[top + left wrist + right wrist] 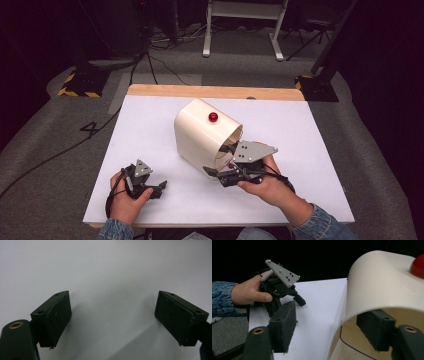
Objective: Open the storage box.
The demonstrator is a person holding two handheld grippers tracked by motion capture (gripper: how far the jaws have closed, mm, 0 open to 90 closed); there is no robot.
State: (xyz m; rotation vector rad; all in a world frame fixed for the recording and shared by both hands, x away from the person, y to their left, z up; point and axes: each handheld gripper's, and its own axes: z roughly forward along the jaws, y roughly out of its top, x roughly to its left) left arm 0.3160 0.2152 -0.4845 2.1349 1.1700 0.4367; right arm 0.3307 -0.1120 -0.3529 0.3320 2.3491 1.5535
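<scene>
A cream, open-ended cylindrical cover [197, 132] with a red knob [213, 117] on its side lies tilted on the white table [300, 130], its mouth facing front right. My right gripper [222, 160] is open and straddles the mouth's rim. In the right gripper view [329, 317] one jaw is inside the cover [382, 282] and the other is outside its wall; the knob [418, 266] shows at the top right. My left gripper [157, 187] rests at the front left, held by a hand. It is open [112, 312] over bare table, with nothing between its jaws.
A wooden strip [215, 91] runs along the table's far edge. Beyond it, on the grey floor, are cables [160, 65], yellow-and-black striped stand bases [80, 85] and white frame legs [206, 40]. Bare table lies left of and behind the cover.
</scene>
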